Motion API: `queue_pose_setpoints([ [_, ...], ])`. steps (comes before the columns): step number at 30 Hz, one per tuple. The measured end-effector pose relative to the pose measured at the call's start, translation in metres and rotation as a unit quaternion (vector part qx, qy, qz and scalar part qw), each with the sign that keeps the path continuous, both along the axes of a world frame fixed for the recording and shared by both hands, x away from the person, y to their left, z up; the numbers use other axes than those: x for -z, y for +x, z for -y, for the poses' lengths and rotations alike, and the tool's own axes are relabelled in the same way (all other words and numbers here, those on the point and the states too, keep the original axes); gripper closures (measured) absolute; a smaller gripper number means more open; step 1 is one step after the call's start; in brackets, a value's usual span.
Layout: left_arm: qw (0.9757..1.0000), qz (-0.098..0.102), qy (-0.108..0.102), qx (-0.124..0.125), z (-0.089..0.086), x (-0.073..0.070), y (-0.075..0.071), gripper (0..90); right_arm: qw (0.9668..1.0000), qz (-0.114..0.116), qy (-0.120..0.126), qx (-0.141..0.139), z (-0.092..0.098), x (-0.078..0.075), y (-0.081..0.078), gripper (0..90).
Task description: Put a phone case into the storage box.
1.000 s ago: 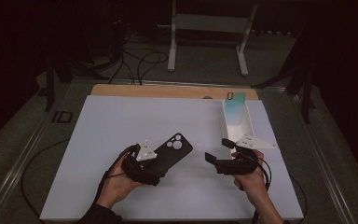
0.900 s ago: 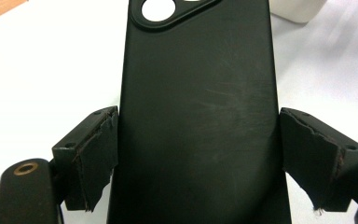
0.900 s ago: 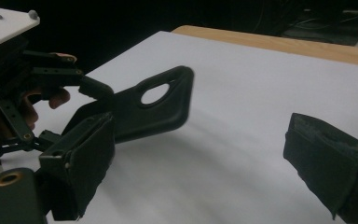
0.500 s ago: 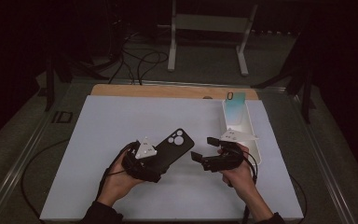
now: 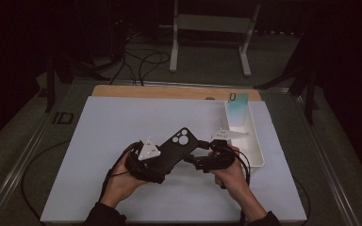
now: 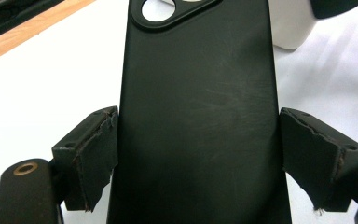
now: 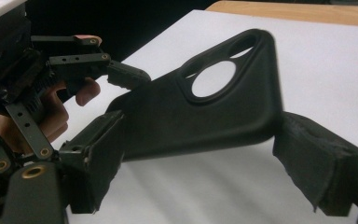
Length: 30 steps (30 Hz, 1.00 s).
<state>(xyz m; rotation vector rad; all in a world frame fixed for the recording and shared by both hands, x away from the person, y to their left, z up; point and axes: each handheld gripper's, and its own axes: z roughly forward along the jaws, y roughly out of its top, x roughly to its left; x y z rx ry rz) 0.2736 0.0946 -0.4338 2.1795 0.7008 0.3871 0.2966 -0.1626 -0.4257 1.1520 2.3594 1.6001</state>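
Above the white table (image 5: 99, 141), near its front edge, the black phone case (image 5: 176, 149) hangs in the air between the two hands. The left gripper (image 5: 156, 165) pinches its lower end: in the left gripper view the case (image 6: 198, 116) runs straight up between the jaws, both pads pressing its long side edges, so its long axis follows that gripper's own line and the camera cutout sits at the far end. In the high view that axis slants up and to the right, the cutout end pointing toward the right gripper (image 5: 192, 159).

The right gripper's jaws have just been closing and are spread on either side of the case's camera end (image 7: 205, 112); the left pad looks at or touching one edge, while a gap shows between the right pad and the corner, so I read no grip there yet. The right hand is the nearer one to that free end, and the jaws need to close across its width. A white tray (image 5: 253, 141) with a pale phone (image 5: 238, 109) standing in it lies just beyond.
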Motion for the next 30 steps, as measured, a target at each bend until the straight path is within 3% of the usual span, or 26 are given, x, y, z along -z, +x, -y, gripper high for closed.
queue_pose_setpoints([
  [5, 1.0000, 0.000, -0.009, 0.003, 0.003, -0.001, 0.000, 15.9, 1.0000, -0.004, 0.000, 0.004, -0.003, 0.001, 0.000, 24.7],
  [13, 0.9999, 0.007, -0.010, 0.006, 0.014, -0.001, -0.001, 15.8, 0.9992, -0.035, 0.011, 0.018, -0.010, 0.006, 0.002, 40.7],
  [20, 0.9999, 0.004, -0.008, 0.010, 0.016, 0.001, -0.001, 15.7, 0.9980, -0.054, 0.031, 0.003, -0.016, 0.008, 0.003, 53.5],
  [30, 0.9998, -0.001, -0.005, 0.018, 0.020, 0.004, -0.002, 15.6, 0.9969, -0.060, 0.049, -0.015, -0.021, 0.007, 0.000, 74.5],
])
